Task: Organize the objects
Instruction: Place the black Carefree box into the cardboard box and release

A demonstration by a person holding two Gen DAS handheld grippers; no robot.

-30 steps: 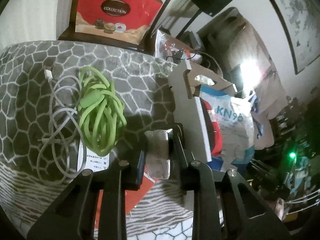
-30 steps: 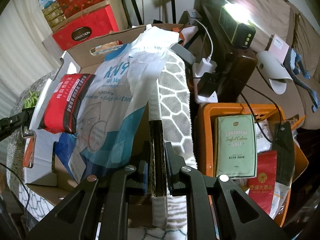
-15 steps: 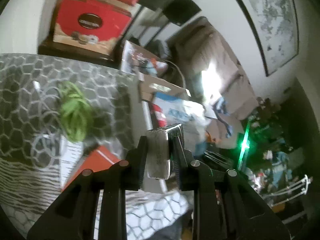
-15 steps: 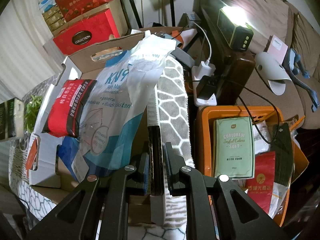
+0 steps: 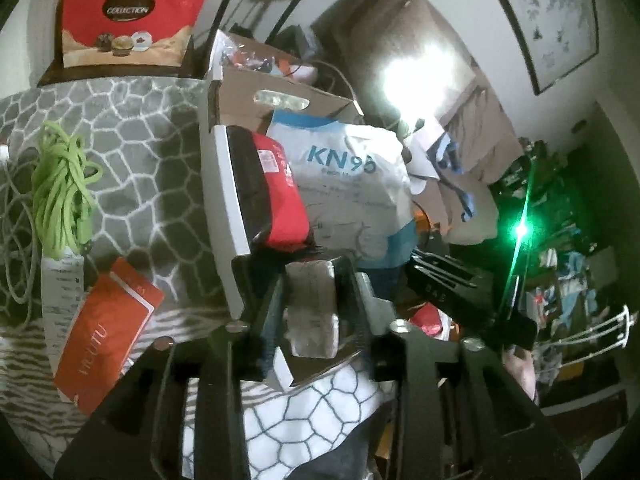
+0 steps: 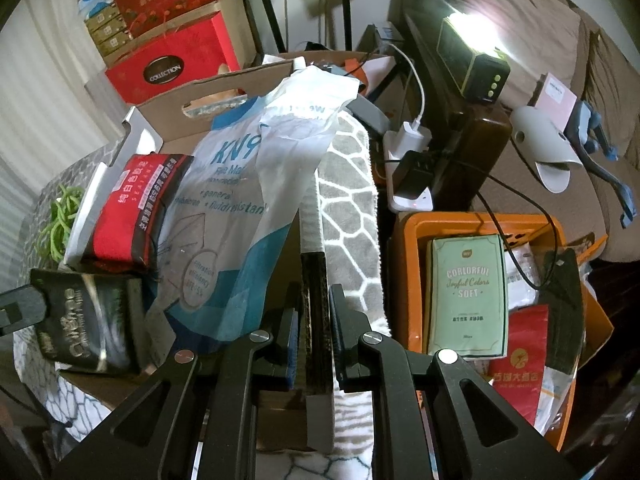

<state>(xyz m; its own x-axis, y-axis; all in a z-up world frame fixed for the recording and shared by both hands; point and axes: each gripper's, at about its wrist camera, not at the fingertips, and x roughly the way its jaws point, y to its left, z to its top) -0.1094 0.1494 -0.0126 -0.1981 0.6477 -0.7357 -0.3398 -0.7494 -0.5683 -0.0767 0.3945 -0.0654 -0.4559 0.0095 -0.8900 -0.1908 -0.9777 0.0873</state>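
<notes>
My left gripper is shut on a small dark shiny packet and holds it over the near end of the open cardboard box. The packet also shows in the right wrist view, at the box's left corner. The box holds a red pack and a white-and-blue KN95 bag. My right gripper is shut on the box's near wall, its jaws on either side of the cardboard edge.
A green cord bundle, a white cable and an orange booklet lie on the patterned blanket left of the box. An orange basket with a green pack stands right of the box.
My left gripper has carried the packet from above the blanket rightward to the box's near end. The right gripper has kept its hold on the box wall.
</notes>
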